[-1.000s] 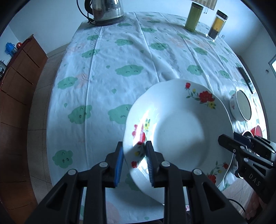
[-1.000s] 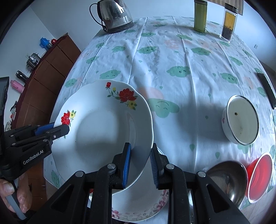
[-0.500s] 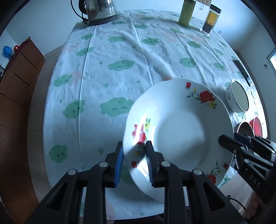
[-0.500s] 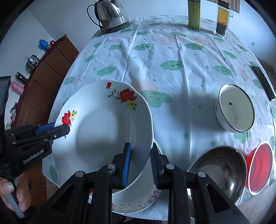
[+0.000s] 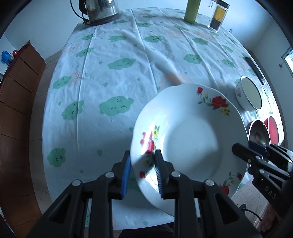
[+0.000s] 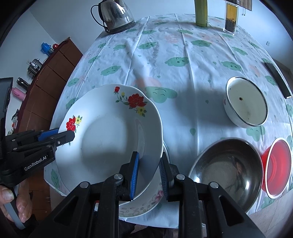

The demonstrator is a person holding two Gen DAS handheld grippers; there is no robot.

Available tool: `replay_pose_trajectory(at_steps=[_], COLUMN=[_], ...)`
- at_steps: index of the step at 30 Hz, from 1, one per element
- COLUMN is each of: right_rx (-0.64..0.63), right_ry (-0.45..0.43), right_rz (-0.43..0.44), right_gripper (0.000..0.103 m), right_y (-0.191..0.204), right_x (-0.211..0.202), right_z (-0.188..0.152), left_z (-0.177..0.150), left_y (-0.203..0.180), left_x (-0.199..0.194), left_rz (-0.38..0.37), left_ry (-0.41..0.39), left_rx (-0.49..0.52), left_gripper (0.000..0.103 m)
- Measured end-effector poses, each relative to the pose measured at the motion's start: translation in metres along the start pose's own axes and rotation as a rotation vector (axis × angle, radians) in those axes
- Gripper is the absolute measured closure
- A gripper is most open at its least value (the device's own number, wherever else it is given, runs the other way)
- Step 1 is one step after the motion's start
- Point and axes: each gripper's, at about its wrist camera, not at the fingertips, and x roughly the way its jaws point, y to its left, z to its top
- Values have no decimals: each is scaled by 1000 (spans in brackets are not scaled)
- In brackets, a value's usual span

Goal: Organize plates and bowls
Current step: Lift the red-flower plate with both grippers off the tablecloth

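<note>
— Where is the plate right now?

— I have the flowered plate clamped at two points on its rim: my left gripper pinches the left edge, my right gripper pinches the right edge, both sets of jaws narrow around the thin lip. It hangs tilted above the near edge of the table

— What sits under it?

— A second plate with a pink pattern lies flat right at the table's front edge, partly covered by the one I hold

— And to the right?

— Crowded. A steel bowl sits just beside the lower plate, a red bowl touches the table's right edge, and a white bowl stands further back

— Any free room?

— The whole middle and left of the cloth is bare up to the kettle, the green bottle and the glass jar along the far edge. A dark flat thing lies near the right edge; I cannot tell what it is
</note>
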Motion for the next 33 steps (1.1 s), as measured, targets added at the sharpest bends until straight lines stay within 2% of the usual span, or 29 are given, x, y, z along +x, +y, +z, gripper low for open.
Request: replay_pose_trajectory(at_steps=[19, 33], right_rx=[4, 2], right_ry=[14, 38], right_rz=[-3, -5], right_gripper=[79, 79], right_y=[-9, -12], right_x=[4, 10], right_z=[-27, -30], left_z=[-19, -24], left_y=[-13, -17], left_x=[8, 15], left_rz=[13, 21], left_ry=[18, 40], left_rx=[14, 17], left_gripper=[80, 80])
